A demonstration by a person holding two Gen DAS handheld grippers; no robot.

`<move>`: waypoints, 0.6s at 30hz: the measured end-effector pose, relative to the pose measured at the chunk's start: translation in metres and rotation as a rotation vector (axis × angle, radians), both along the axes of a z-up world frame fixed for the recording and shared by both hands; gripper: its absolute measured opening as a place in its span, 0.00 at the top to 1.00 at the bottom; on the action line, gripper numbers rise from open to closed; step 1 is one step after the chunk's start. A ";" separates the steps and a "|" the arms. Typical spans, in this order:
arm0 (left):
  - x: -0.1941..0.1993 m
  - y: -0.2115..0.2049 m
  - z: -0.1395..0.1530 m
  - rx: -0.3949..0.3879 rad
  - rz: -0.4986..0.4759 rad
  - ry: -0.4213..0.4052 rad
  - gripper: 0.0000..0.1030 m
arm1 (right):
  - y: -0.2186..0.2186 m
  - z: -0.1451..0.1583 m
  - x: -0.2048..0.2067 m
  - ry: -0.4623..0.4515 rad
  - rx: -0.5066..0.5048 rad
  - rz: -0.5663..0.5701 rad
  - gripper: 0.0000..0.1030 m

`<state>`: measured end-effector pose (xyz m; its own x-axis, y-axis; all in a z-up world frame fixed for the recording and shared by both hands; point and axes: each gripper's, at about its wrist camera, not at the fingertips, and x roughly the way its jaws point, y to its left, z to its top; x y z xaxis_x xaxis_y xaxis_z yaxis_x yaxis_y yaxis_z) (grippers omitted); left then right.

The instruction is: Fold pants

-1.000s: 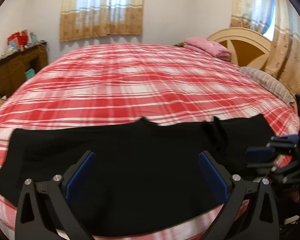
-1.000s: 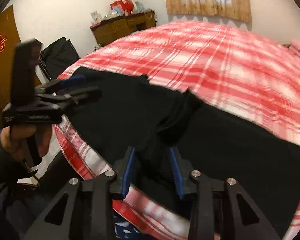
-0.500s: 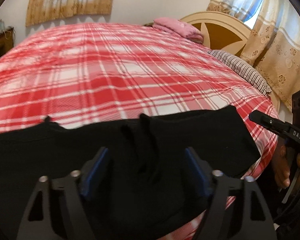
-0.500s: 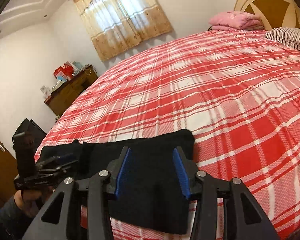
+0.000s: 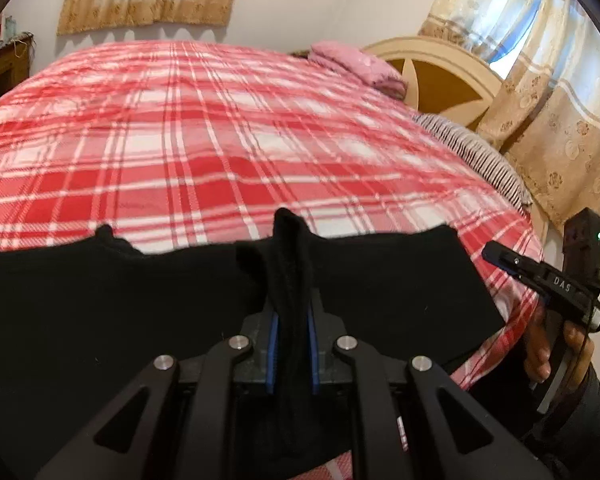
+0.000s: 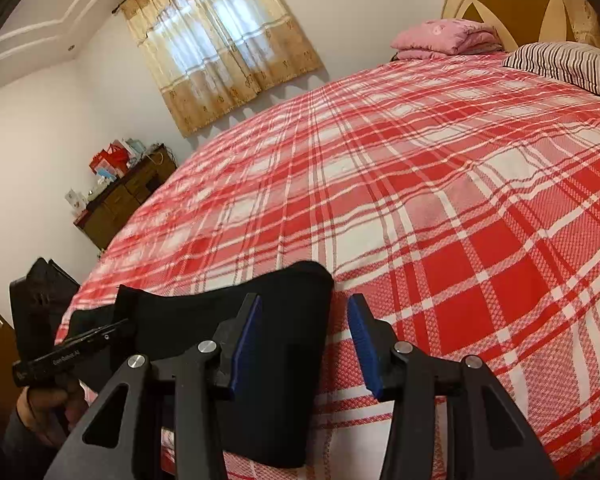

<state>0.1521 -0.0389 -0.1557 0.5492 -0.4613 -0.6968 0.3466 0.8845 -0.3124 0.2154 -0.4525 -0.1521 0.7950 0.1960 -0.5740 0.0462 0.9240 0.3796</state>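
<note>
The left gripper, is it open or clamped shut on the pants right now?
Shut on the pants: the left gripper has its blue pads pressed against a raised ridge of the black pants between them, on the plaid bed.

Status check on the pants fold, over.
Left gripper shut on a raised ridge of the black pants. Right gripper open, jaws straddling the pants' end edge. Nothing in the way on the plaid bedspread.
</note>
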 end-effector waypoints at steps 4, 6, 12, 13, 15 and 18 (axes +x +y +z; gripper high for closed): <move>0.002 0.001 -0.014 0.010 0.030 0.023 0.86 | 0.013 0.000 -0.003 0.043 -0.066 0.052 0.55; 0.002 0.003 -0.014 0.015 0.033 0.014 0.84 | 0.020 0.000 -0.008 0.074 -0.132 0.084 0.55; 0.002 0.007 -0.020 -0.005 0.041 0.016 0.79 | 0.025 -0.018 -0.018 0.240 -0.347 0.155 0.55; 0.001 0.008 -0.020 -0.010 0.044 0.014 0.78 | 0.022 -0.016 -0.019 0.244 -0.343 0.148 0.55; 0.000 0.008 -0.018 -0.018 0.046 0.011 0.78 | 0.017 -0.004 -0.026 0.206 -0.343 0.125 0.55; -0.005 0.007 -0.016 -0.008 0.048 0.003 0.78 | 0.023 0.002 -0.039 0.162 -0.297 0.178 0.55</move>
